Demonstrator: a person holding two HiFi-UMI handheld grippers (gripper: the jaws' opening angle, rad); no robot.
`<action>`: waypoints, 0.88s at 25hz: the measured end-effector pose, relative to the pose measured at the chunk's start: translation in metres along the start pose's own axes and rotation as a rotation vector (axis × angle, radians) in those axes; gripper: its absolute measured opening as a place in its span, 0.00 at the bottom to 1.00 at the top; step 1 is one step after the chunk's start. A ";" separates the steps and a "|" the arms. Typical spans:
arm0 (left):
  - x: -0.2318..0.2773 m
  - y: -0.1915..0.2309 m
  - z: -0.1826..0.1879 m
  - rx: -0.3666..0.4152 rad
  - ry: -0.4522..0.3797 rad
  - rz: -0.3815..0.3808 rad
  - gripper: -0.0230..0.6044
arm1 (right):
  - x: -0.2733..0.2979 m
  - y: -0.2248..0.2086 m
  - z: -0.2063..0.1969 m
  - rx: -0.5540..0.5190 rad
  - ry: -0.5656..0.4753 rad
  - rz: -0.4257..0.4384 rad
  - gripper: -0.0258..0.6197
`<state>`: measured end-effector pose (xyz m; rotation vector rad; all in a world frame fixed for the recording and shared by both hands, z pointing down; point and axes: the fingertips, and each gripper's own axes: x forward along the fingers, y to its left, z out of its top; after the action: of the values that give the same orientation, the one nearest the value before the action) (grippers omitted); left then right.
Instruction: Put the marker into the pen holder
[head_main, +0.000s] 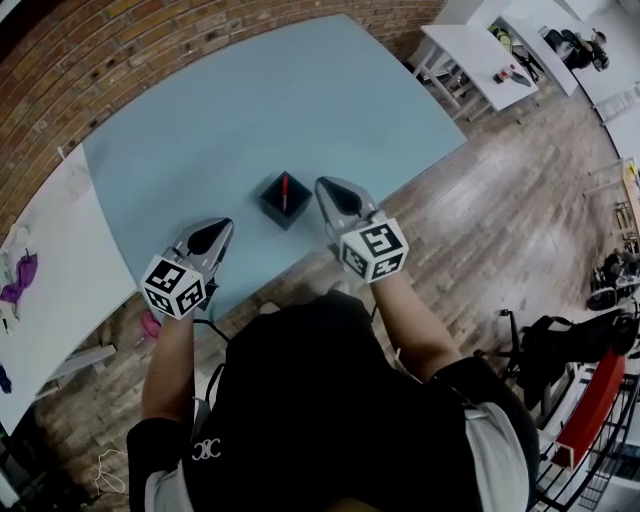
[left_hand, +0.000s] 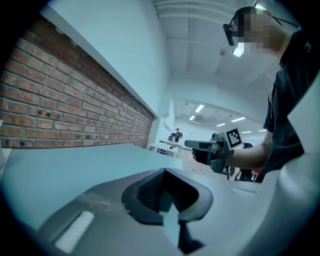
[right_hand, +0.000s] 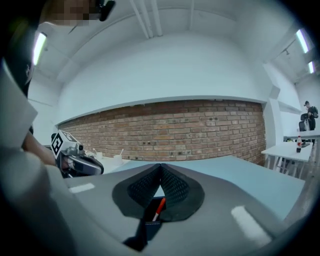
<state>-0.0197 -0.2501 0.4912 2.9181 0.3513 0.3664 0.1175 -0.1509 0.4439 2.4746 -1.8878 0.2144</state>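
At the centre of the head view, the red marker (head_main: 284, 187) leans inside the black square pen holder (head_main: 272, 206) on the pale blue table (head_main: 250, 100). Just to its right, the right gripper (head_main: 327, 187) has its jaws pressed together on nothing. At lower left, the left gripper (head_main: 221, 230) is likewise closed and empty.

The pen holder (head_main: 285, 199) stands on the tabletop (head_main: 250, 100), near its front edge, with the marker (head_main: 284, 188) inside it. The right gripper (head_main: 326, 186) is just right of the holder. The left gripper (head_main: 222, 228) is further left, at the front edge. A brick wall (head_main: 90, 60) runs behind the tabletop.
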 end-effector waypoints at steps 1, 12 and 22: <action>-0.001 0.002 0.000 -0.002 0.000 0.005 0.04 | -0.001 0.001 0.007 -0.006 -0.020 0.000 0.05; -0.002 0.002 0.003 -0.015 -0.014 0.066 0.04 | -0.007 -0.008 0.016 0.032 -0.056 0.047 0.05; -0.002 -0.006 0.002 -0.028 -0.018 0.159 0.04 | -0.004 -0.017 0.012 0.028 -0.026 0.143 0.05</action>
<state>-0.0227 -0.2450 0.4876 2.9282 0.1109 0.3638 0.1334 -0.1437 0.4326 2.3718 -2.0887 0.2131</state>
